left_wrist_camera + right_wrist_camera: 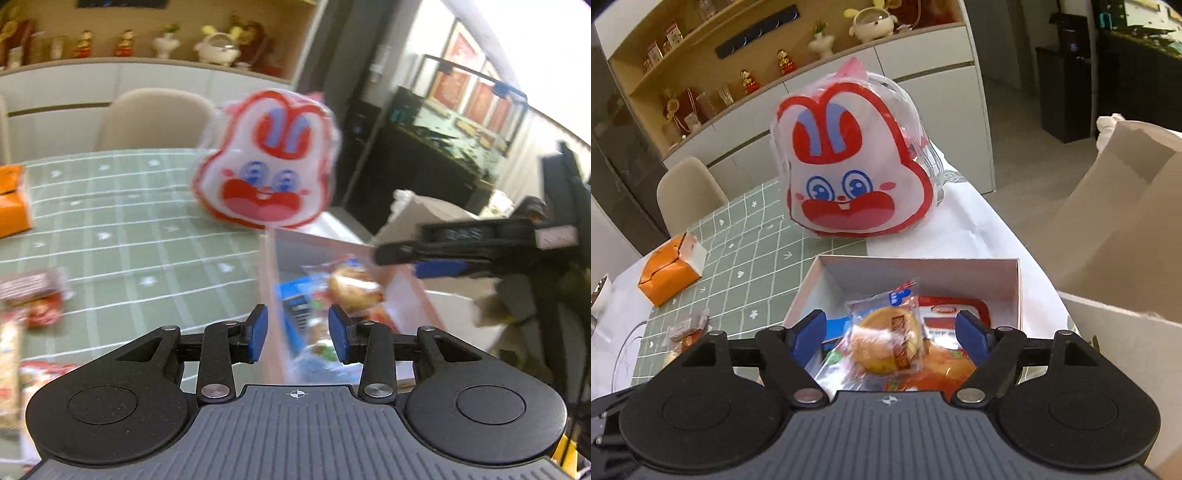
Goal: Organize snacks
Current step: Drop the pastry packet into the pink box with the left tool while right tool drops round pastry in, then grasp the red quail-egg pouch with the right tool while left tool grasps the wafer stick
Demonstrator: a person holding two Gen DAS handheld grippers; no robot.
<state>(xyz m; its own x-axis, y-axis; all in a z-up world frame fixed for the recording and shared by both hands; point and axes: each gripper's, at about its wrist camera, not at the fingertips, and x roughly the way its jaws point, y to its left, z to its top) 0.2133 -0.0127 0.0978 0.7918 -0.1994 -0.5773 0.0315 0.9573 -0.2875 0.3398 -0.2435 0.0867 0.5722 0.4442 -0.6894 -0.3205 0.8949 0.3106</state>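
The wrapped round pastry (pixel 884 341) is between the blue pads of the right gripper (pixel 892 332), but the pads stand apart and do not press on it; it sits over the open white box (pixel 1017 291), on top of other snack packs incl. a red-rimmed pack (pixel 960 314) and a blue one (pixel 836 326). In the left wrist view the same box (pixel 413 295) is blurred, its thin near wall goes up between the fingers of the left gripper (pixel 297 334); the fingers are apart w/ a gap on both sides, I cannot tell if one pad touches the wall. The box stands near the right edge of the table, on the white part of the cloth (pixel 964 221). Just behind the box, toward the far edge, stands the clear bag w/ a red-and-white rabbit face (pixel 855 166), upright (pink tab at its top). Left of the box, on the green checked cloth (pixel 746 254), lie an orange carton (pixel 670 271) and, closer to the near edge, small wrapped snacks (pixel 689 326); the left view shows more packs at the near left (pixel 35 295). Beside the table's right edge is a big cardboard box (pixel 1126 229) w/ open flaps. A beige chair (pixel 689 192) stands at the far side of the table, shelves w/ figurines (pixel 750 79) behind it.
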